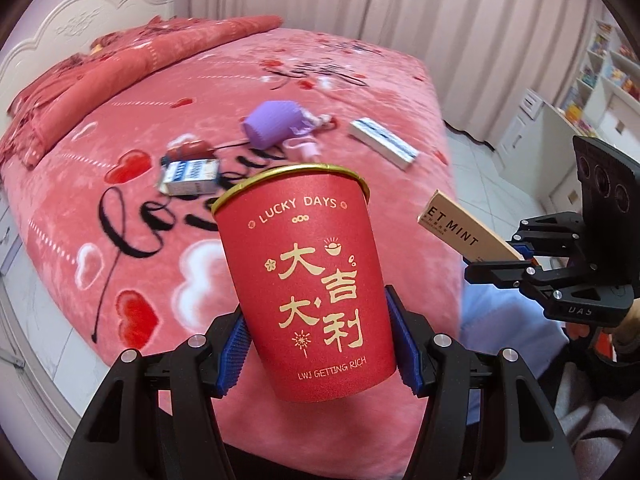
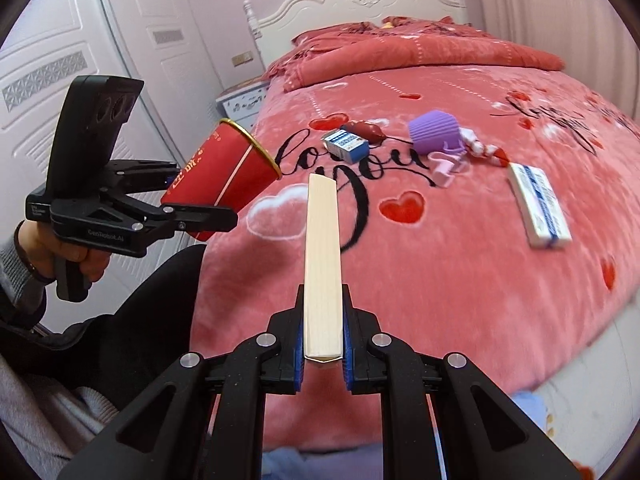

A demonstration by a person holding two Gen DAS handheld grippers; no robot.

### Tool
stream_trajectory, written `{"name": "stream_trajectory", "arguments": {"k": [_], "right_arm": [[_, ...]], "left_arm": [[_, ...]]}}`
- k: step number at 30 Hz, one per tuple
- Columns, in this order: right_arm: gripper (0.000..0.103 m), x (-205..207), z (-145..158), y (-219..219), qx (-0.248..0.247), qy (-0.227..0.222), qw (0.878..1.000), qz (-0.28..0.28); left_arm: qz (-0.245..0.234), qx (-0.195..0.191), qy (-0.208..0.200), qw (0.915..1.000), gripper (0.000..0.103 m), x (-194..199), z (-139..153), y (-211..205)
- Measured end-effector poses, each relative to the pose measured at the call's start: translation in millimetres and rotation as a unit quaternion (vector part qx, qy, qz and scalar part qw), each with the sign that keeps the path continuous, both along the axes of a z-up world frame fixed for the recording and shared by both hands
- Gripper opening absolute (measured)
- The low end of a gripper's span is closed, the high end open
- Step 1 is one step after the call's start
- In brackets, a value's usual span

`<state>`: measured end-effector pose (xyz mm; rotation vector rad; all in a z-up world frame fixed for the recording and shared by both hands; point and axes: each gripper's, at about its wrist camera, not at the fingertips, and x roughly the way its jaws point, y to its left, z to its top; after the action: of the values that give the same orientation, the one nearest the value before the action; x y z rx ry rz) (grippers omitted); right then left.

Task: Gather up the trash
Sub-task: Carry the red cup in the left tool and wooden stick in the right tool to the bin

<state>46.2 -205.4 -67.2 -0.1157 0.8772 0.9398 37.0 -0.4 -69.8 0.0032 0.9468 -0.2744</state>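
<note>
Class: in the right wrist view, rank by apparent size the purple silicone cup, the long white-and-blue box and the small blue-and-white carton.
1. Long white-and-blue box, nearest the camera.
2. Purple silicone cup.
3. Small blue-and-white carton.

Left gripper (image 1: 320, 344): matte black linkage frame, blue ribbed pads (image 1: 236, 354), round silver screws; white "GenRobot.AI" marking in right wrist view, centre left. Right gripper (image 2: 323, 340): same build; "DAS" lettering seen in left wrist view, right edge. Left hand (image 2: 70, 246): bare skin, grey sleeve, dark wristband.
</note>
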Motion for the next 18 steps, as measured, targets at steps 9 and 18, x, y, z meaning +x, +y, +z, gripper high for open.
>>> {"name": "stream_trajectory", "arguments": {"k": [9, 18], "right_arm": [[0.015, -20, 9, -92, 0.016, -0.012, 0.994, -0.107], [0.015, -43, 11, -219, 0.016, -0.019, 0.969, -0.245]], "left_arm": [[-0.102, 0.010, -0.010, 0.9946, 0.063, 14, 8, -87], [-0.231, 0.022, -0.008, 0.9726, 0.063, 42, 4, -205]]}}
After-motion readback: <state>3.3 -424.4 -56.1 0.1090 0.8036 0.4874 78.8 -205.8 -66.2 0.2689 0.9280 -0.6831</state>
